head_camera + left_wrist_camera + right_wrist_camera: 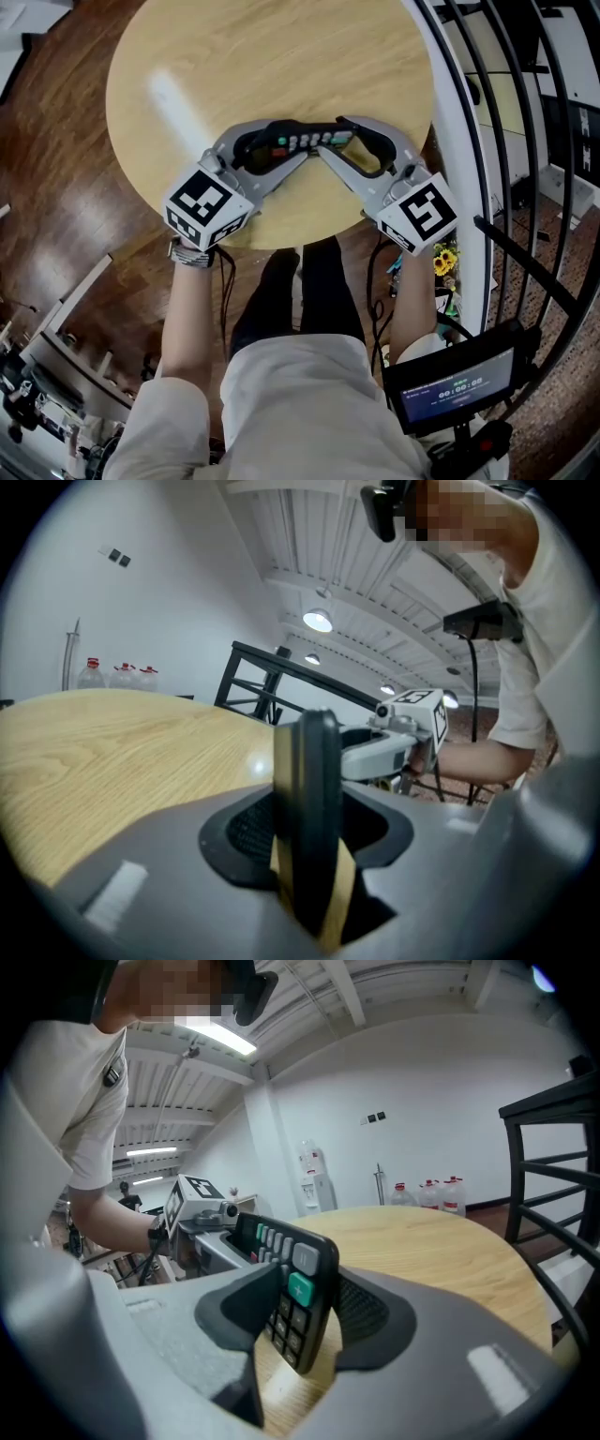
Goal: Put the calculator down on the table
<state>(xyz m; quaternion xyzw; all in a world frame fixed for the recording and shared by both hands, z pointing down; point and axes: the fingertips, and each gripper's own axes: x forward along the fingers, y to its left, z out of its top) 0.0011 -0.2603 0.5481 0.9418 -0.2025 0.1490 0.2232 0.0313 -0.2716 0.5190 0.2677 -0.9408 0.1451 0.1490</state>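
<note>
A black calculator (305,142) with grey and green keys hangs on its edge just above the round wooden table (281,56), spanning both grippers. My left gripper (272,145) is shut on its left end. In the left gripper view the calculator (314,799) stands edge-on between the pads. My right gripper (345,139) is at the right end. In the right gripper view the calculator (295,1297) leans between the jaws with its keys toward the left pad. The right pad stands a little off its back.
A black metal railing (525,141) runs close along the table's right side. A small screen on a stand (459,384) is at the lower right. Wooden floor (56,187) surrounds the table. Water bottles (441,1194) stand by the far wall.
</note>
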